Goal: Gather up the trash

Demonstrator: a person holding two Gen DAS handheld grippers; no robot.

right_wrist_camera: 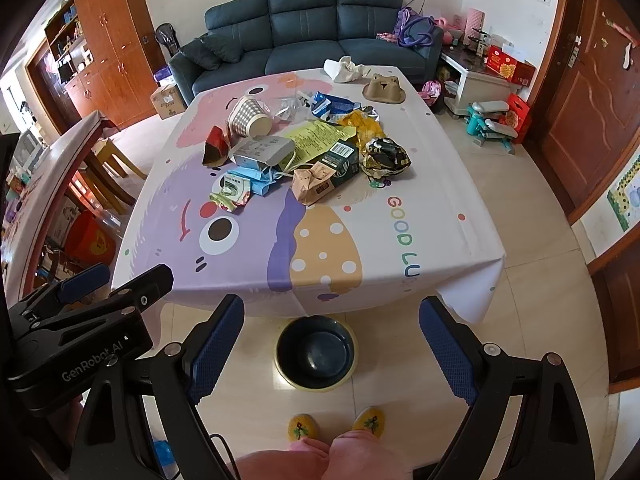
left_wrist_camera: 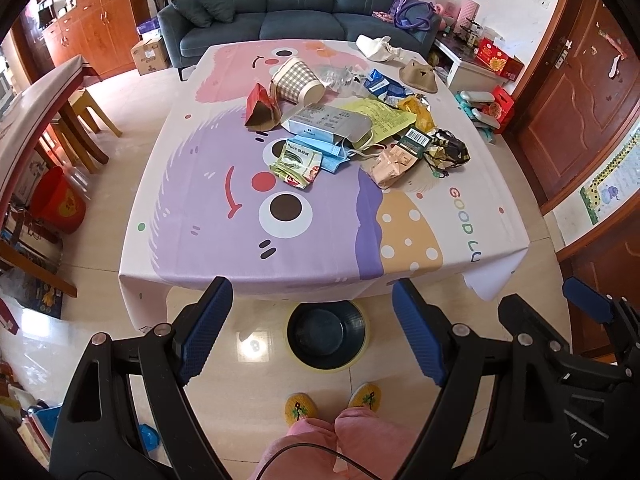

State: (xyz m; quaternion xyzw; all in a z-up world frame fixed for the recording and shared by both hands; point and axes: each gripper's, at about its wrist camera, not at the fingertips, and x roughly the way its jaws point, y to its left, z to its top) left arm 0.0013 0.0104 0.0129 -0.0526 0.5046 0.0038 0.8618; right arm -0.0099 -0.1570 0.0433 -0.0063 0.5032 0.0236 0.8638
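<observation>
Both claws [left_wrist_camera: 312, 320] [right_wrist_camera: 331, 332] agape, trash [left_wrist_camera: 352, 128] far ahead

Left gripper [left_wrist_camera: 312, 332]: held low and level, jaws spread wide, nothing between the blue pads [left_wrist_camera: 206, 330]. In its own view the fingers stood at 7 and 5 o'clock.

Right gripper [right_wrist_camera: 332, 348]: close beside the left, same height, jaws likewise wide apart and empty; blue pads [right_wrist_camera: 216, 346] at 7 and 5 o'clock.

Person: stood behind both tools, pink trouser legs [left_wrist_camera: 320, 446] and yellow slippers [right_wrist_camera: 370, 420] at 6 o'clock.
</observation>
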